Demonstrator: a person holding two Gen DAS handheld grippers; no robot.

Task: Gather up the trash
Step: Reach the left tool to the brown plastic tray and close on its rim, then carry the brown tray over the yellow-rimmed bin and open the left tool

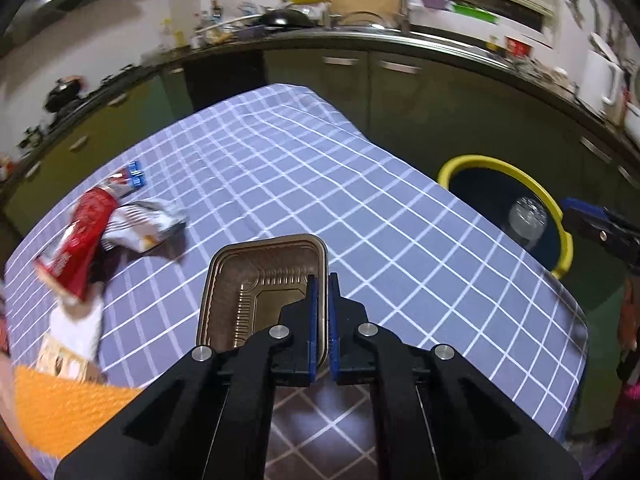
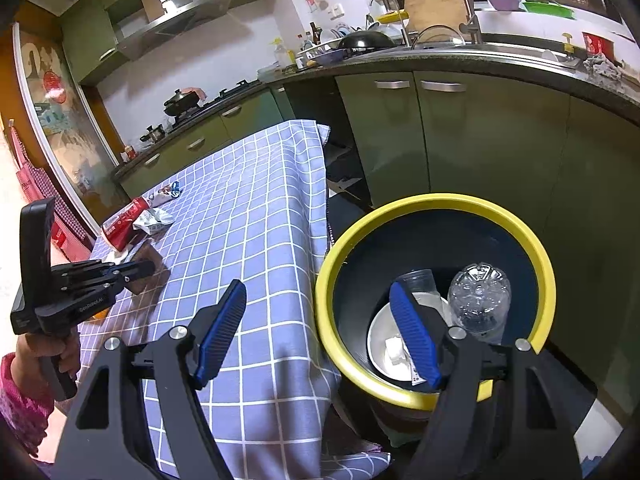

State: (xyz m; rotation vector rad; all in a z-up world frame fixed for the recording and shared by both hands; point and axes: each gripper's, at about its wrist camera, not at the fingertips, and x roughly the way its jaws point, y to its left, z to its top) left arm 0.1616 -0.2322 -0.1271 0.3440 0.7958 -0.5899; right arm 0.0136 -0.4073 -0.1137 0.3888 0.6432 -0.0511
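Observation:
My left gripper is shut on the right rim of a brown plastic tray and holds it over the checked tablecloth. A red cup, a white crumpled wrapper and a blue-ended packet lie at the table's left. My right gripper is open and empty, straddling the near rim of the yellow-rimmed bin beside the table. The bin holds a clear bottle, a clear cup and a white bowl. The bin also shows in the left wrist view.
An orange mat, a white tissue and a small box lie at the table's near left corner. Green kitchen cabinets and a cluttered counter stand behind the table and bin. The left gripper shows in the right wrist view.

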